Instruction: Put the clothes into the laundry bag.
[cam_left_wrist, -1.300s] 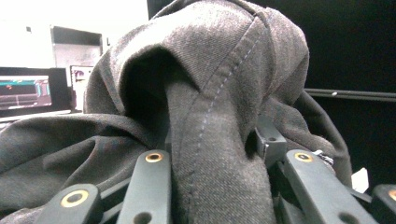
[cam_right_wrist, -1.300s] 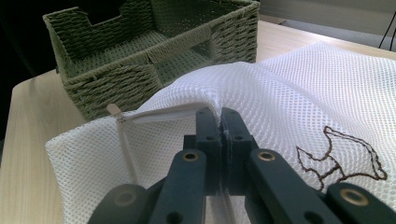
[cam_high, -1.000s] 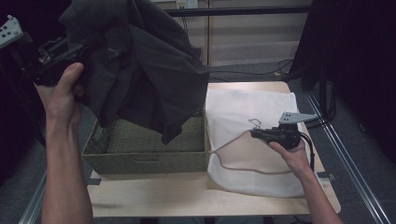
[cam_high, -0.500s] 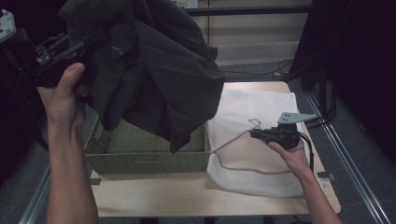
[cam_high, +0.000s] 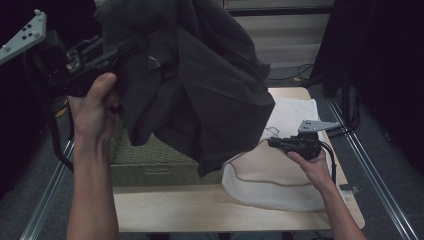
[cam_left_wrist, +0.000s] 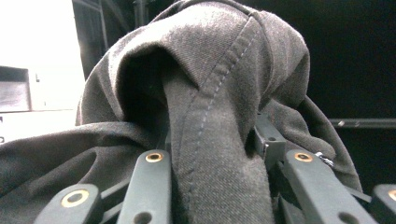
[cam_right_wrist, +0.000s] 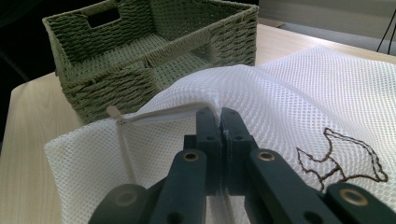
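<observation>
A dark grey garment (cam_high: 200, 100) hangs bunched in the air over a green woven basket (cam_high: 150, 165). My left gripper (cam_high: 135, 45) is shut on a seamed fold of the garment (cam_left_wrist: 219, 93), which fills the space between its jaws (cam_left_wrist: 212, 149). A white mesh laundry bag (cam_high: 280, 185) lies on the table to the right of the basket. At the bag's opening my right gripper (cam_high: 272, 142) is shut on the zippered edge (cam_right_wrist: 154, 114), lifting it slightly; its jaws (cam_right_wrist: 218, 114) are pressed together on the mesh (cam_right_wrist: 303, 93).
The basket (cam_right_wrist: 116, 79) looks empty inside and has cut-out handles. The pale wooden table (cam_high: 200, 215) has bare room along its front edge. Dark equipment and cables stand around the table, and metal rails run along both sides on the floor.
My left hand has carried the garment to the right and a little up, so its lower end now hangs over the bag's left edge. The right gripper has stayed still.
</observation>
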